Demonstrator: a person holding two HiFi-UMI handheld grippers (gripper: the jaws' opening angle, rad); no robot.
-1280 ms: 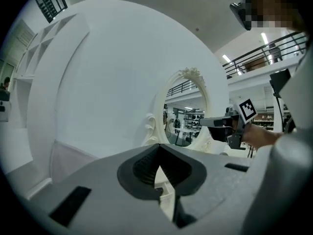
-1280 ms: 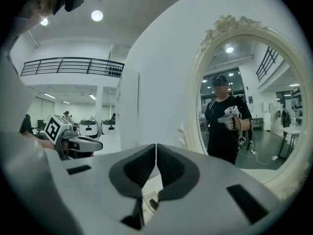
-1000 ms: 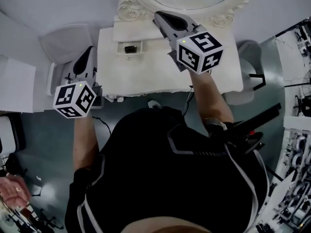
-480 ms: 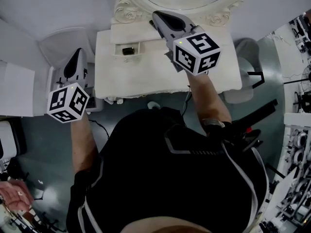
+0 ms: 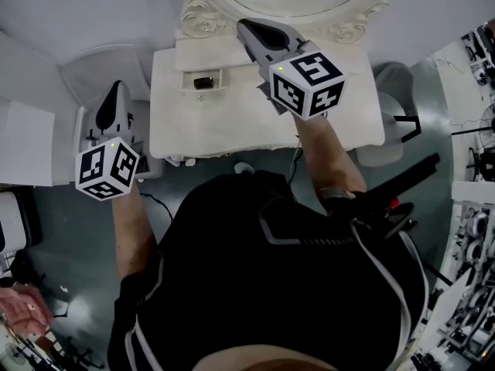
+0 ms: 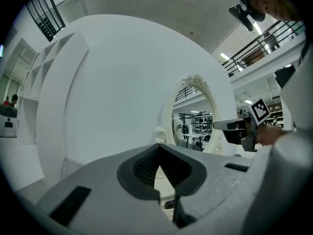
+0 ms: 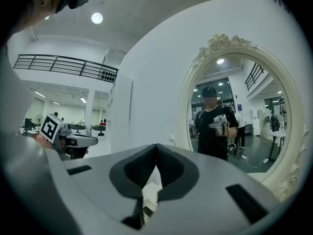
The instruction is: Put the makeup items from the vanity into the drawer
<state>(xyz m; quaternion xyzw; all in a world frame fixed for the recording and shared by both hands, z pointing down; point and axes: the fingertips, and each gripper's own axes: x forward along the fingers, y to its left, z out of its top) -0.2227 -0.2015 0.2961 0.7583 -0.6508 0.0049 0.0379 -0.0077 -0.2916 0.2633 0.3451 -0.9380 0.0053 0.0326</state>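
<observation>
Two hand-held grippers hang over a white vanity (image 5: 232, 126), seen from above the person's shoulders. At the vanity's 9 o'clock edge, off the top and well apart from it, is the left gripper (image 5: 116, 91); its jaws are pressed together with nothing between them. At about 12 o'clock, above the back of the vanity, is the right gripper (image 5: 246, 29), its nose near the base of the ornate mirror frame (image 5: 203, 12); its jaws are likewise pressed together and empty. At about 11 o'clock, set in the raised back shelf, a small drawer (image 5: 188, 77) stands open, just to the 9 o'clock side of the right gripper. Inside it lies a small dark item (image 5: 206, 82), touched by neither gripper; it is too small to tell its kind. Toward 6 o'clock the person's black-clad torso (image 5: 271, 284) fills the head view.
</observation>
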